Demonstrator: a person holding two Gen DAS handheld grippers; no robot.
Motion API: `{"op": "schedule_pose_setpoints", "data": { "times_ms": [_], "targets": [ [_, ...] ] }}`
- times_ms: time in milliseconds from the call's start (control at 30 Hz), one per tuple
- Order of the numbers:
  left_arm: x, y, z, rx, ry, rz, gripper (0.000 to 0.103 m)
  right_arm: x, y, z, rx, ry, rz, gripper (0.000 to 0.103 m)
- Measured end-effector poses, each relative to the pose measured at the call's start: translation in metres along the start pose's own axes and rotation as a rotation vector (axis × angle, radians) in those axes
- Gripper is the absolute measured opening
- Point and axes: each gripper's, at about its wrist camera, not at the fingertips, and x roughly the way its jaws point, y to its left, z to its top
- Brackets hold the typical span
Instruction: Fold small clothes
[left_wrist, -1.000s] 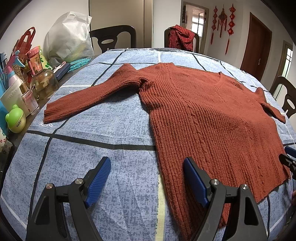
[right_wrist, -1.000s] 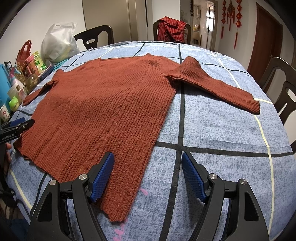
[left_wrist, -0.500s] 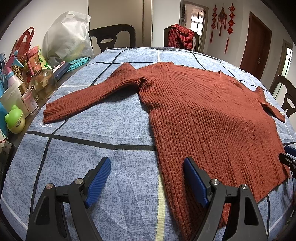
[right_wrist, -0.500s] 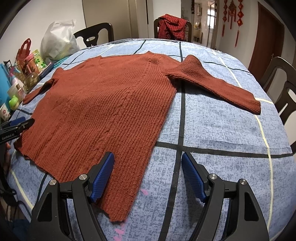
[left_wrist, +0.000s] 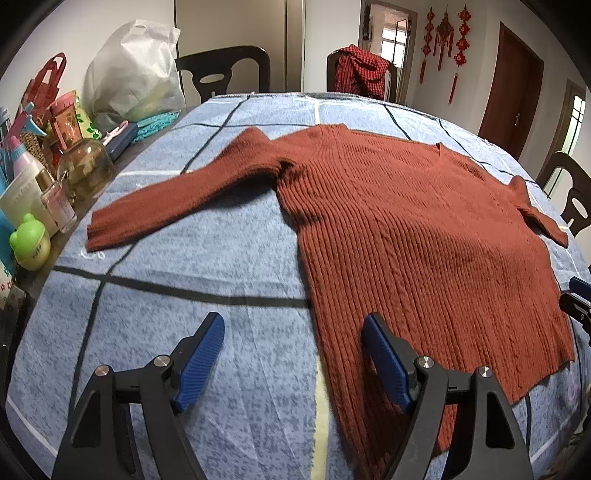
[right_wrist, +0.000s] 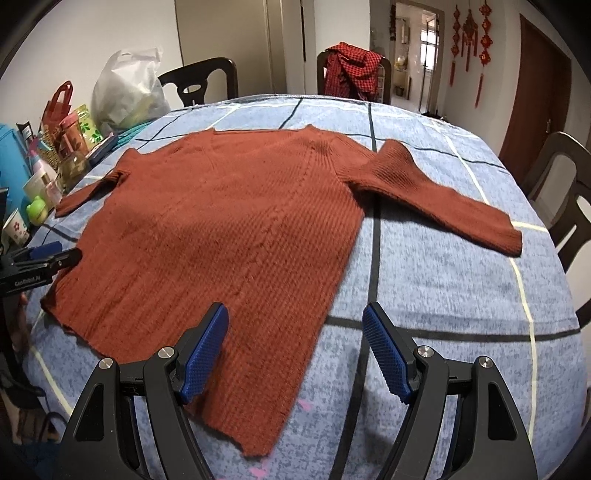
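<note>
A rust-red ribbed sweater lies spread flat, front up, across the middle of a surface draped in a blue checked cloth, both sleeves out to the sides and the hem toward the person. The left gripper hovers with its jaws released wide over the hem's left corner, one blue pad above bare cloth and the other above knit; the right gripper hangs likewise, jaws parted and holding nothing, over the hem's right corner. In the left wrist view the left sleeve runs out toward 10 o'clock; in the right wrist view the right sleeve reaches toward 2 o'clock. The knit looks soft, limp and fairly thick, so it would probably sag and stretch when lifted rather than hold a shape, and its ribs should give the pads good purchase. A sensible hold appears to be the cuffs or the hem corners, pinched through the full thickness. Bottles and jars crowd the surface's edge at 9 o'clock, near the left cuff, where a swung sleeve could catch them.
</note>
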Motion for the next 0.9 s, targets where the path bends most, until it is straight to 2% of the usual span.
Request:
{"op": "schedule_pose_setpoints", "data": {
  "times_ms": [400,633,767,900],
  "targets": [
    [0.013,0.034,0.024,-0.043,-0.023,0.041,0.079,0.013,0.022,0.03,-0.058,-0.02,0.021,0.075],
    [0.023,0.09,0.045,-0.133,-0.051,0.149,0.077,0.026,0.039,0.048,-0.085,-0.029,0.039,0.075],
    [0.034,0.129,0.054,-0.202,-0.038,0.232,0.074,0.032,0.045,0.051,-0.101,-0.03,0.051,0.075],
    [0.047,0.153,0.056,-0.256,-0.002,0.257,0.07,0.037,0.045,0.052,-0.102,-0.022,0.061,0.075]
  ]
}}
